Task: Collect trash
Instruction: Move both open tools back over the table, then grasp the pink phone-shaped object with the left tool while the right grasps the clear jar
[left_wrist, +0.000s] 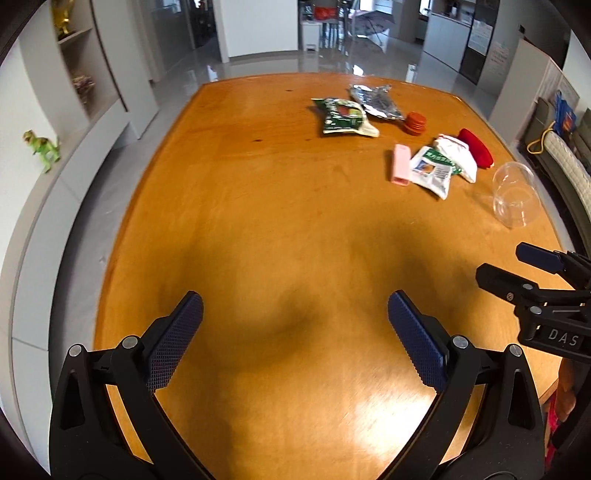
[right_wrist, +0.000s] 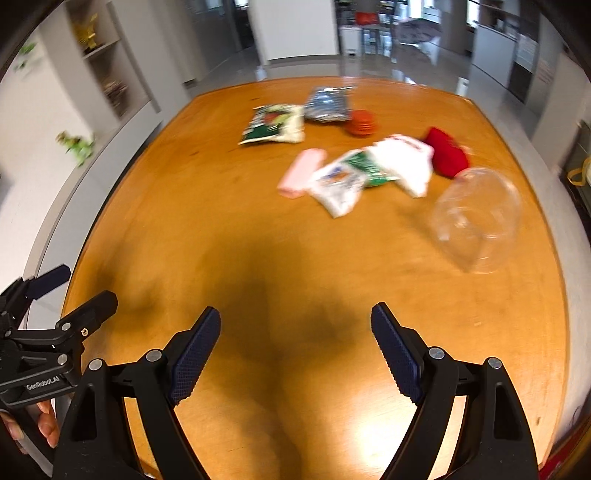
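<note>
Nearest my lens, both grippers hang over bare wood with nothing between their fingers: the left gripper (left_wrist: 295, 317) has its blue ridged pads spread wide, and the right gripper (right_wrist: 295, 332) stands just as wide apart, empty too. Beneath them I see the wooden table (left_wrist: 258, 221), glossy and orange-brown, with dark shadows of the rig falling on its near half. All the trash lies on the far right part of that table, well apart from either gripper. Largest of it is a clear plastic cup (right_wrist: 476, 218) lying on its side near the right edge. Next to it I make out a white and green wrapper (left_wrist: 436, 171), crumpled, with a second white wrapper (left_wrist: 456, 155) touching it from behind, and a red item (left_wrist: 476, 147) just beyond that one. Farther back sits a green snack bag (left_wrist: 345, 118) with a silver foil bag (left_wrist: 375, 101) overlapping its right edge. A pink packet (left_wrist: 400, 164) lies flat just left of the white and green wrapper. Smallest is an orange ribbed item (left_wrist: 414, 123), beside the foil bag. From the right wrist camera everything is blurred, and part of a hand (right_wrist: 44, 421) shows at the lower left under the other gripper's handle.
</note>
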